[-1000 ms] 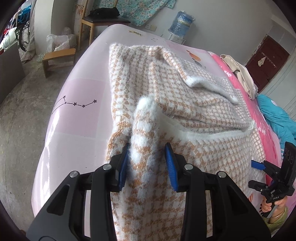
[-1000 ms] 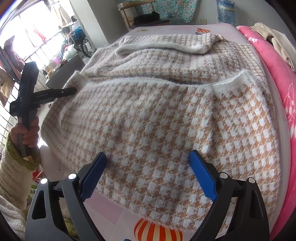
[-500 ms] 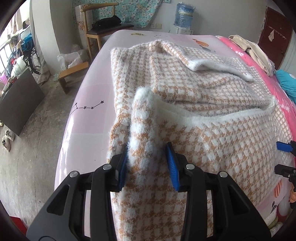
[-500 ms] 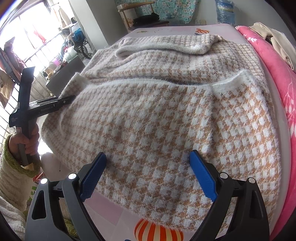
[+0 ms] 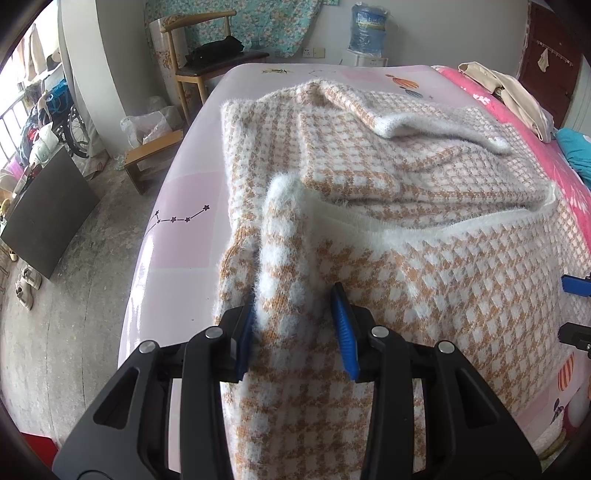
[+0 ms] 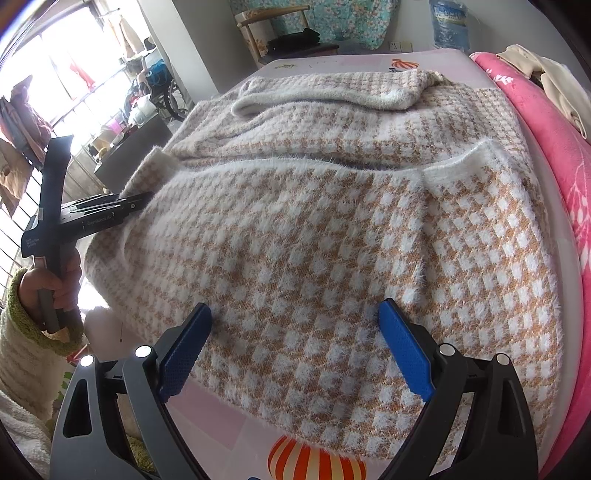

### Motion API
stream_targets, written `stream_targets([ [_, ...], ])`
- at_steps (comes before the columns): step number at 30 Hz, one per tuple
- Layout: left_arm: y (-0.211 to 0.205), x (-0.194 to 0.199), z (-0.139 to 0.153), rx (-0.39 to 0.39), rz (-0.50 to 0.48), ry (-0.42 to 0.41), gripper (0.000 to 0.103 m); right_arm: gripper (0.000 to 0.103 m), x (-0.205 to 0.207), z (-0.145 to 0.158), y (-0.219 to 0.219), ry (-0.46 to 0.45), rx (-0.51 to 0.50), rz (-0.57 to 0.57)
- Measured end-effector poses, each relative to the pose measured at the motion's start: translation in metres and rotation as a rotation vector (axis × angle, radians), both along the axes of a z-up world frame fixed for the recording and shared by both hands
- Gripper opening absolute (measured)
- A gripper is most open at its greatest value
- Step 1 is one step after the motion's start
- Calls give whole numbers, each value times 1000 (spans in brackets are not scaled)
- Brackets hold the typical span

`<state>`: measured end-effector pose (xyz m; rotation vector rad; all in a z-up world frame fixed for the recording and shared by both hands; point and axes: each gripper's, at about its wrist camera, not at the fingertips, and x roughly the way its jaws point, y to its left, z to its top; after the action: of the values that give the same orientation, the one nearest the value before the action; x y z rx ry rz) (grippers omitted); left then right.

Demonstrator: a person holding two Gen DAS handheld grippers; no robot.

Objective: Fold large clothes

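While the checked sweater lay across the pink bed, the left gripper pinched its raised edge; the right gripper stood wide above it. Lettering on the left gripper was illegible.

The left gripper, clamped on a raised fold of the checked sweater, now faces more squarely up the bed than a second ago, so the wooden chair and the water bottle sit more centrally along the top of its view. In the right wrist view the left gripper sits a little lower against the sweater's left edge, and the hand holding it has dropped slightly with it.
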<state>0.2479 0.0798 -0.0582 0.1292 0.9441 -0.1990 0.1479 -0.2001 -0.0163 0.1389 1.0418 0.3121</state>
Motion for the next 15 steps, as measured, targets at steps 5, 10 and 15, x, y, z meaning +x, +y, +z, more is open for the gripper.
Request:
stream_targets([
  [5,0,0,0,4,0,-2,37,89,0,0,0,0,-1,0],
  [10,-1,-1,0,6,1,-4,37,89,0,-1,0,0,-1,0],
  [15,-1,-1,0,5,0,-3,37,89,0,-1,0,-1,-1,0],
])
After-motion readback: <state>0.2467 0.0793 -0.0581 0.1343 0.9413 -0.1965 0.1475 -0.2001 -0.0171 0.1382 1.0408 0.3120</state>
